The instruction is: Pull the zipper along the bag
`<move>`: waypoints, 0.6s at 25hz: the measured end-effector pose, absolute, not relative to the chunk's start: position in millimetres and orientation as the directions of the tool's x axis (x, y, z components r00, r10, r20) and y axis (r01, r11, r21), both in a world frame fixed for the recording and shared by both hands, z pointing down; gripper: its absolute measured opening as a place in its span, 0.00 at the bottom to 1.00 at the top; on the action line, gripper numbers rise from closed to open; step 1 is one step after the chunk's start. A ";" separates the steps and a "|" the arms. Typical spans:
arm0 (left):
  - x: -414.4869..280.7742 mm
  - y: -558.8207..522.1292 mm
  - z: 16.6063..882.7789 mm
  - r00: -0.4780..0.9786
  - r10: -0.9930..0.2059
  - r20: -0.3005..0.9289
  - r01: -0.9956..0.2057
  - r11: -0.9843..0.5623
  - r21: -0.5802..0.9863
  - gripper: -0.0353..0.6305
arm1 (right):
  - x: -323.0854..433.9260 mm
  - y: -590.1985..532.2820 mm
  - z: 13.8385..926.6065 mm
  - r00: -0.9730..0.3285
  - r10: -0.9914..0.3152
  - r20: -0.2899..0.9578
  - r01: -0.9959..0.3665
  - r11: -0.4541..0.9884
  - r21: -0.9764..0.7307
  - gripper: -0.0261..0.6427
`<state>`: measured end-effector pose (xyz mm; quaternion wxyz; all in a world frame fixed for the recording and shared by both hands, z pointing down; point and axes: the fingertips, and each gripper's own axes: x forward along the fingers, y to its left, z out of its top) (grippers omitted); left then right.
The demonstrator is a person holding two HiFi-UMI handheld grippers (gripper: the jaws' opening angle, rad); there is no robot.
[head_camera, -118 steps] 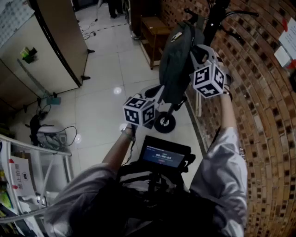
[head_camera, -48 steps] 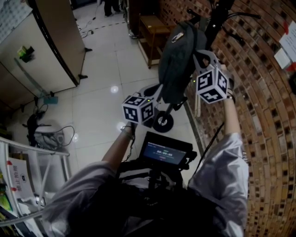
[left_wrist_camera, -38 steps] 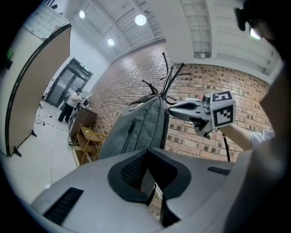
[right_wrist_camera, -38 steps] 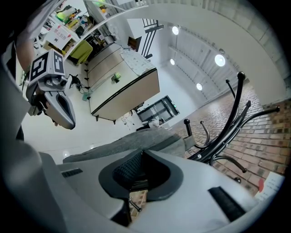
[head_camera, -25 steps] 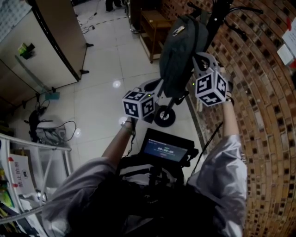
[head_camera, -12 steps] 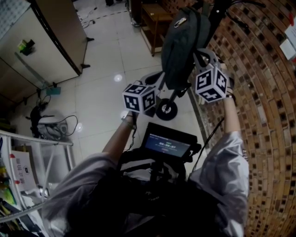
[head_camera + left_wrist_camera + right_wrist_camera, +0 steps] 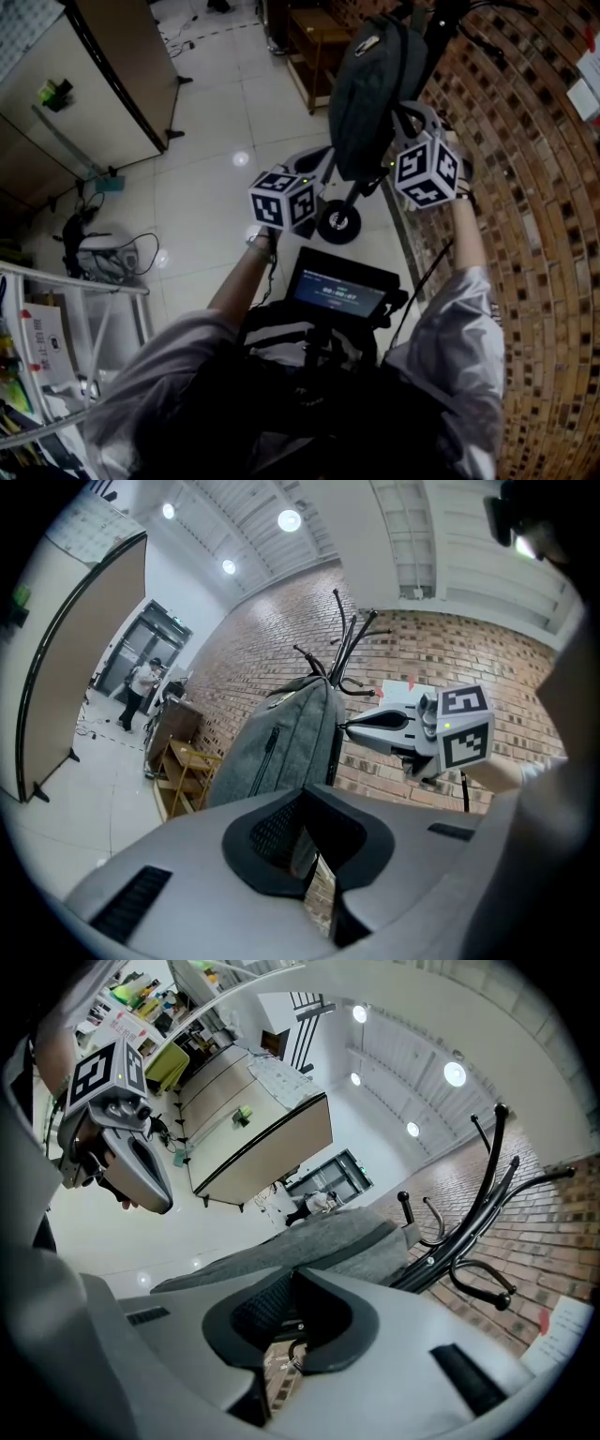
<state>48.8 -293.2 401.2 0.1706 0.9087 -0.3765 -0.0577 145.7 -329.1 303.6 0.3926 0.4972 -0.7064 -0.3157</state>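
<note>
Holding pattern: neither gripper has shifted in the last half second, so zipper travel looks stalled or not yet begun. The left gripper (image 7: 317,176), centre frame, has its jaws closed to a slit at the bag (image 7: 375,89) bottom edge, apparently pinching fabric. The bag hangs upper centre, contents not visible. The right gripper (image 7: 410,120), just right of it, is clamped on the zipper pull (image 7: 289,1358).

The backpack (image 7: 309,1241) ahead of your right gripper (image 7: 286,1340) is dark grey; the brick wall (image 7: 553,1213) beyond is reddish-brown, pale-jointed.
</note>
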 end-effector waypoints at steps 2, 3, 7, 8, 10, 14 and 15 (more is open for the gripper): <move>48.6 -291.9 401.6 0.711 -0.703 0.025 -0.664 -0.659 0.353 0.06 | 145.4 -328.2 305.6 -0.196 -0.950 0.243 -0.458 0.307 0.834 0.08; 48.5 -291.4 401.5 0.712 -0.702 0.025 -0.663 -0.660 0.354 0.06 | 144.5 -327.4 306.6 -0.198 -0.949 0.245 -0.457 0.310 0.834 0.08; 50.6 -289.8 401.4 0.716 -0.697 0.025 -0.658 -0.664 0.355 0.06 | 141.9 -324.6 310.7 -0.209 -0.946 0.249 -0.459 0.320 0.829 0.08; 51.1 -289.8 401.3 0.717 -0.696 0.025 -0.658 -0.665 0.354 0.06 | 142.5 -324.4 312.3 -0.209 -0.945 0.252 -0.464 0.322 0.825 0.08; 51.6 -290.1 401.4 0.718 -0.695 0.026 -0.657 -0.665 0.355 0.06 | 146.8 -324.9 317.8 -0.194 -0.947 0.257 -0.476 0.320 0.819 0.08; 49.6 -289.2 404.9 0.717 -0.696 0.029 -0.657 -0.661 0.363 0.06 | 143.9 -321.5 322.2 -0.204 -0.943 0.262 -0.480 0.329 0.813 0.08; 49.1 -289.1 406.1 0.716 -0.697 0.030 -0.657 -0.660 0.365 0.06 | 142.5 -320.5 322.6 -0.209 -0.942 0.262 -0.480 0.332 0.812 0.08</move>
